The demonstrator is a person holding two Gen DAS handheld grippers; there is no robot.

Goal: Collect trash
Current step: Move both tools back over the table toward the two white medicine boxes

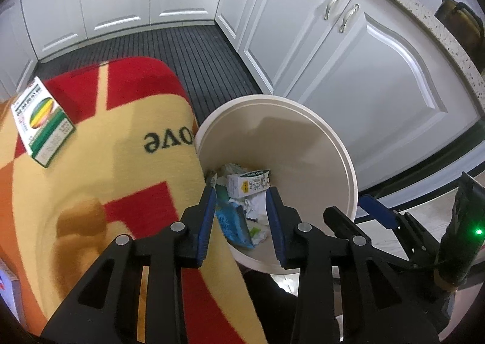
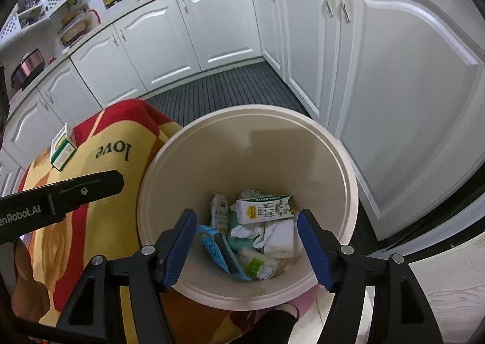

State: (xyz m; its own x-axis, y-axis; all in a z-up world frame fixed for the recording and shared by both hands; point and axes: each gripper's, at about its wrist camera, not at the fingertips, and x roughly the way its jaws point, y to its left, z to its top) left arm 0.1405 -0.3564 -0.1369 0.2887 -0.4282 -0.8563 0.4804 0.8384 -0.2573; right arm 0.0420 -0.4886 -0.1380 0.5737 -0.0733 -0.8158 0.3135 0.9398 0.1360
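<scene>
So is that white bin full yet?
No. The white bin holds only a bottom layer: a milk carton, wrappers and crumpled paper. Its walls above are bare.

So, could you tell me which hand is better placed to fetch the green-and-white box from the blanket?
Probably left: its tongs are open, empty, and nearer the green-and-white cardboard box.

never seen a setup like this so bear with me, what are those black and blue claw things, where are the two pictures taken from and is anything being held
They are two handheld grippers, one in each of a person's hands, each with a fisheye camera looking along its jaws. One picture is from the left gripper, the other from the right gripper. Both hang over a cream trash bin holding a milk carton, crumpled paper and a blue wrapper. Both jaws stand open and hold nothing. Beside the bin, a red and yellow blanket carries one small green and white box, not yet collected.
</scene>
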